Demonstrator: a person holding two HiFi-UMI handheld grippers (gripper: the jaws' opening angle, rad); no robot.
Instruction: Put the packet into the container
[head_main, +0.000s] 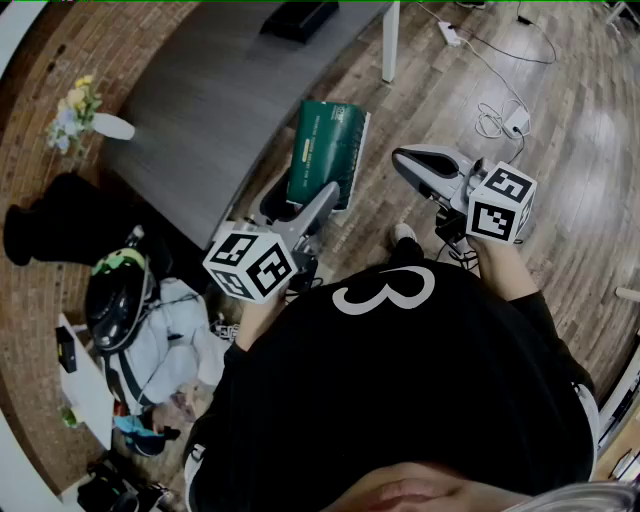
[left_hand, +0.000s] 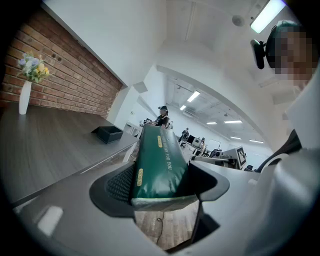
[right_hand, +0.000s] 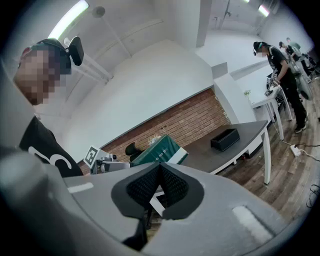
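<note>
A long green packet (head_main: 325, 150) hangs in the air near the grey table's front edge, with my left gripper (head_main: 300, 200) shut on its near end. In the left gripper view the packet (left_hand: 159, 165) fills the gap between the two pads and points away from me. The black container (head_main: 300, 18) stands at the far end of the table, small in the left gripper view (left_hand: 109, 133) and also in the right gripper view (right_hand: 225, 139). My right gripper (head_main: 420, 165) is held to the right of the packet, its pads (right_hand: 172, 182) touching with nothing between them.
The grey table (head_main: 200, 110) carries a white vase of flowers (head_main: 85, 115) at its left. A power strip and cables (head_main: 500, 115) lie on the wooden floor. Bags and a helmet (head_main: 120, 290) sit by the brick wall. A person (right_hand: 280, 70) stands at a far desk.
</note>
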